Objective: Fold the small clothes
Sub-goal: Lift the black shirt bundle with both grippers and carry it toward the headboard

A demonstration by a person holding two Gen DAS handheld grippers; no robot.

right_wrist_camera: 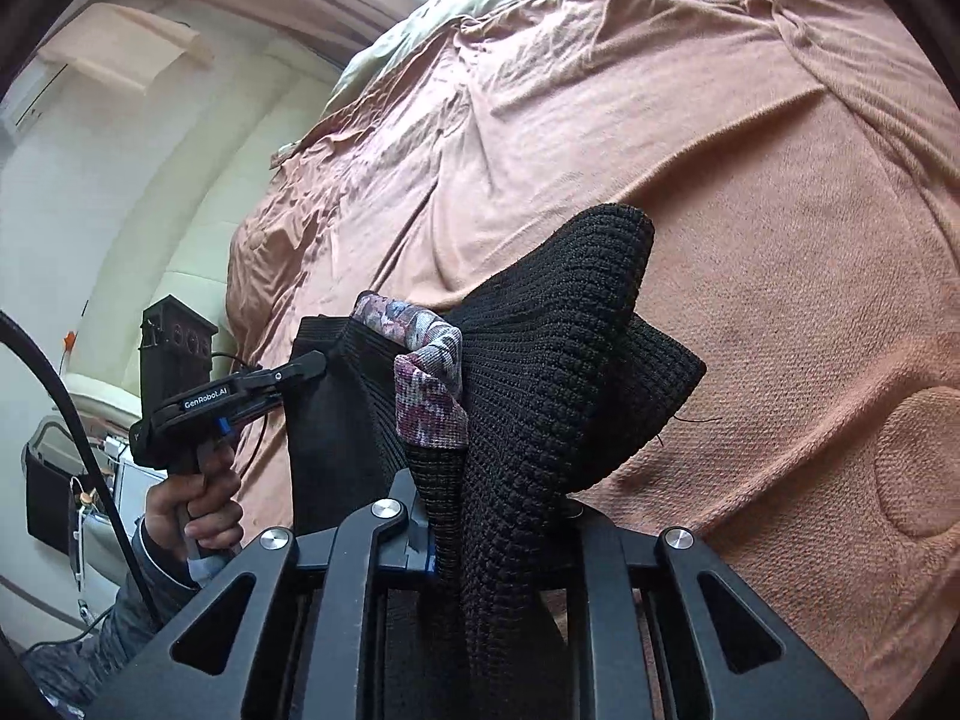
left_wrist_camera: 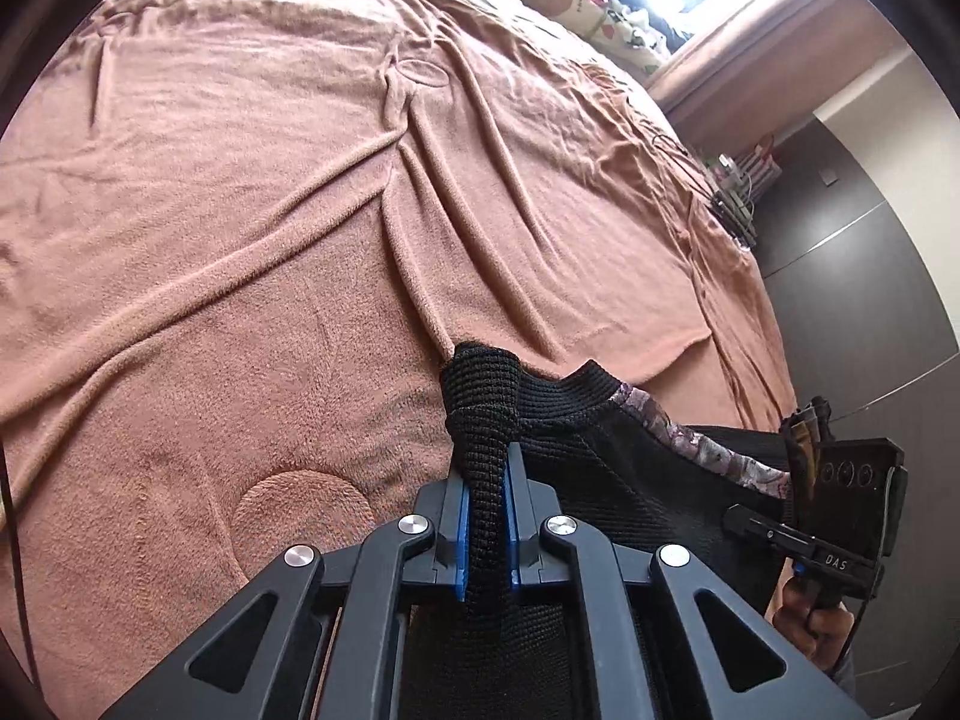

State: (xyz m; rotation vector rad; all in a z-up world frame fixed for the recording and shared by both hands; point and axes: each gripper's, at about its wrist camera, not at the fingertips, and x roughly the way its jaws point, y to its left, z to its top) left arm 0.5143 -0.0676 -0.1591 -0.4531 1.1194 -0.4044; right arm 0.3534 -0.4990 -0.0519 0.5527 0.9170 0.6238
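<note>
Early stage, by the look of it. Black knit garment [left_wrist_camera: 600, 450] off the bed cover [left_wrist_camera: 240, 240], slung between both tools. Left gripper [left_wrist_camera: 487, 516] clamped on a bunched knit edge; right gripper [right_wrist_camera: 480, 516] clamped on another bunched edge beside the floral trim [right_wrist_camera: 432, 384]. No fold visible yet; lower part hidden, so possibly creased. Left to do: spreading flat, folding, setting down.
</note>
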